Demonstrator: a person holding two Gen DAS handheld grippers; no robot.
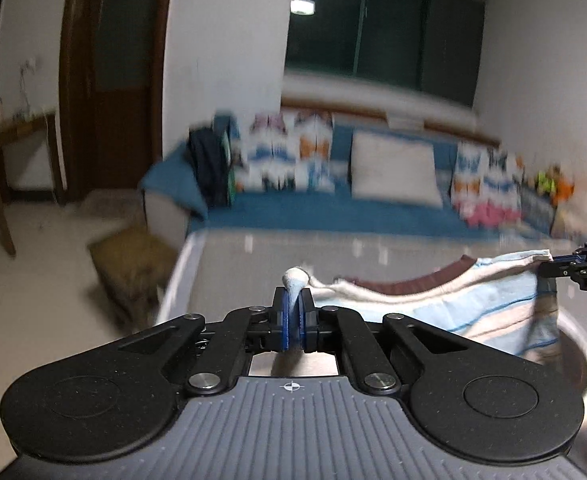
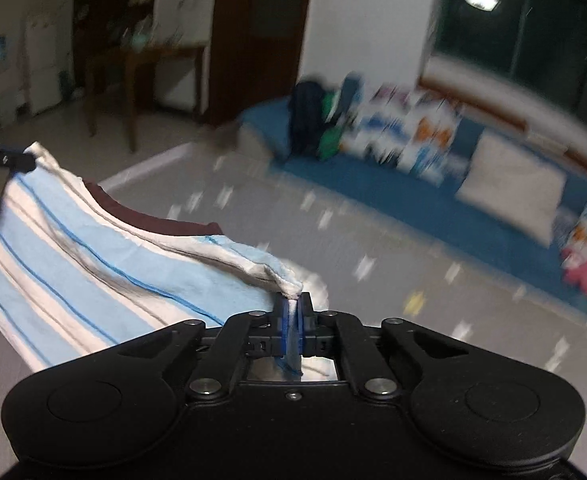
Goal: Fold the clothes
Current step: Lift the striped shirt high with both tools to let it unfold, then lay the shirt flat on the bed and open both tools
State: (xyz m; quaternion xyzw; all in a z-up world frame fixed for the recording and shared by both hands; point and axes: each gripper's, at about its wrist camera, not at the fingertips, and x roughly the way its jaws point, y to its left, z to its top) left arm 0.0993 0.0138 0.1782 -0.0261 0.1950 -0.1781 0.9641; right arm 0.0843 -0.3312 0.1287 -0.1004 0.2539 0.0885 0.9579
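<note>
- Striped shirt is hanging in the air between my two grippers, over the pale patterned table, stretched side to side with a sag in the middle; dark collar band showing along the top edge.
- Left gripper: blue pads pressed together, pinching a bunched white corner of the cloth that's poking out above the tips.
- Right gripper: pads also pressed together on the other top corner, fabric running down through the gap.
- Background is blurring, so I'm judging both hands are in motion.
- Can't tell from this whether I'm spreading it flat to lay down or carrying a fold over; the hold fits both.
- Doing it well, either way: I'm keeping both pinches tight, corners level, and enough pull apart to take the sag out without yanking a corner free.
- Lower hem is hanging out of view, so I'm watching it doesn't drag or bunch on the table.
- Blue sofa far behind, not in play.
</note>
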